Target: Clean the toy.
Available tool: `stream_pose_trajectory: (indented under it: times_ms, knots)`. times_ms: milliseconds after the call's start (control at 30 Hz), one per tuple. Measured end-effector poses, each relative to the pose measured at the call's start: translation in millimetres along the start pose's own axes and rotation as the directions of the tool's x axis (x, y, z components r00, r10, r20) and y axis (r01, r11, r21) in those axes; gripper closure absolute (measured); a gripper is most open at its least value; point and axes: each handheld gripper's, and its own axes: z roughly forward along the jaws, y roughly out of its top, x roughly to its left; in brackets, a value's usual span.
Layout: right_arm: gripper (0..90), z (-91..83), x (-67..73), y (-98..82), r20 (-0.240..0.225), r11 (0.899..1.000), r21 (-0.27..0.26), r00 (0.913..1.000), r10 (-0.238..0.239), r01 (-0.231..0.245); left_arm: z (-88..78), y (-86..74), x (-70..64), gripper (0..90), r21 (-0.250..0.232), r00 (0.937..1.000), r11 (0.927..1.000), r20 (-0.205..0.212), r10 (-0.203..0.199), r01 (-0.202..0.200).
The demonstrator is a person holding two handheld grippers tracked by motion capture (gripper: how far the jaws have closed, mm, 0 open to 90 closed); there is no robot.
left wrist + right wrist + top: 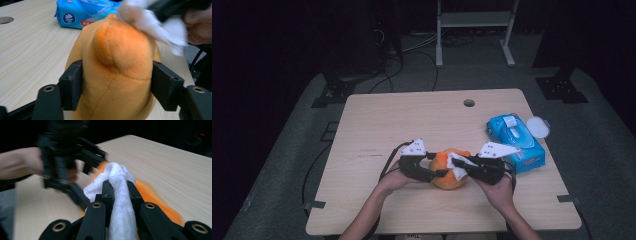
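Observation:
An orange plush toy (447,170) lies near the front middle of the wooden table (422,120). My left gripper (438,173) is shut on the plush toy (117,75), one jaw pressed into each side of it. My right gripper (460,165) is shut on a white wipe (457,165), which rests on top of the toy. In the right gripper view the white wipe (120,195) is pinched between the jaws over the orange plush (152,197). The same wipe (152,22) shows blurred at the toy's far top in the left gripper view.
A blue pack of wet wipes (516,142) lies right of the toy, its lid (537,126) flipped open. The pack (85,12) also shows behind the toy. A cable hole (469,103) sits near the table's far edge. A metal frame (474,30) stands beyond.

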Motion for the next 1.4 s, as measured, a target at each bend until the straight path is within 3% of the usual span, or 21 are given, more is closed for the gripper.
stream_pose_trajectory:
  times_ms: [33,100,333,400,467,500,533,567,600,700,800,833,967,1100,1200,1300,1400]
  knots:
    - [79.8,3.3,8.3,3.0,-0.018,0.999,0.001,0.9989,-0.043,0.043,0.6,-0.4,-1.4,35.3,0.004,1.0,1.0,0.002,0.007,-0.007]
    - [79.9,4.4,9.1,4.9,-0.01,0.998,0.01,0.9983,-0.057,0.057,-0.3,-1.1,-1.1,36.4,0.004,1.0,1.0,0.0,0.003,-0.003]
    - [79.8,-6.4,-16.0,0.5,0.076,1.0,0.015,0.9968,0.024,-0.026,0.3,-3.8,-5.4,37.5,0.002,0.9994,0.9995,0.018,0.031,-0.031]
    - [79.8,-9.3,-21.3,-2.8,0.048,0.998,0.013,0.9967,0.065,-0.066,2.0,-3.7,-7.8,37.5,0.001,0.9989,0.9991,0.021,0.042,-0.042]
    - [79.8,-6.6,-12.6,-0.1,0.021,0.999,0.019,0.9988,0.044,-0.045,5.2,-3.0,-14.6,37.4,0.008,0.9958,0.9962,0.028,0.087,-0.087]
    - [79.8,-6.6,-12.6,-0.1,0.021,0.999,0.019,0.9988,0.044,-0.045,5.2,-3.0,-14.6,37.4,0.008,0.9958,0.9962,0.028,0.087,-0.087]
    - [79.8,-3.0,-5.2,4.5,-0.027,0.999,0.014,0.9992,0.031,-0.03,7.5,-2.0,-19.8,37.3,0.018,0.9908,0.9913,0.039,0.129,-0.13]
    - [79.8,-0.5,-1.3,6.8,-0.04,1.0,0.02,0.9991,0.016,-0.015,7.5,-2.0,-19.8,37.2,0.018,0.9908,0.9913,0.039,0.129,-0.13]
    - [79.8,1.7,1.7,8.4,-0.043,0.999,0.032,0.9991,0.001,0.0,9.4,-2.1,-25.0,37.2,0.031,0.9852,0.9858,0.05,0.164,-0.165]
    - [79.8,4.4,2.2,9.0,-0.036,0.999,0.047,0.9993,-0.012,0.014,8.6,-2.5,-25.0,37.2,0.032,0.9861,0.9866,0.05,0.158,-0.16]
    - [79.7,2.7,-8.0,6.9,-0.011,0.998,0.063,0.9996,0.026,-0.026,8.8,-3.2,-26.0,37.2,0.032,0.9823,0.9839,0.071,0.173,-0.176]
    - [79.7,1.6,-18.0,2.8,0.008,0.995,0.08,0.9982,0.059,-0.059,9.5,-3.0,-27.4,37.0,0.036,0.9797,0.9815,0.077,0.185,-0.188]
    - [79.7,-2.4,-29.1,-3.0,0.034,0.991,0.104,0.9958,0.085,-0.088,10.1,-3.0,-27.0,36.7,0.033,0.9806,0.9826,0.078,0.18,-0.183]
    - [79.8,-3.6,-28.1,-2.5,0.037,0.99,0.108,0.9955,0.087,-0.091,11.0,-2.7,-28.6,36.6,0.036,0.9761,0.9786,0.088,0.199,-0.202]
    - [79.8,1.3,-17.3,3.0,0.013,0.993,0.105,0.9986,0.052,-0.053,11.9,-2.7,-31.0,36.5,0.044,0.9709,0.9739,0.1,0.218,-0.223]
    - [79.8,3.1,-16.2,4.7,0.009,0.993,0.111,0.999,0.044,-0.044,11.4,-2.7,-30.4,36.9,0.043,0.9726,0.9753,0.095,0.212,-0.217]
    - [79.8,-1.1,-25.7,1.1,0.034,0.99,0.119,0.9969,0.07,-0.074,9.9,-2.8,-25.6,37.2,0.03,0.9813,0.9832,0.074,0.178,-0.18]
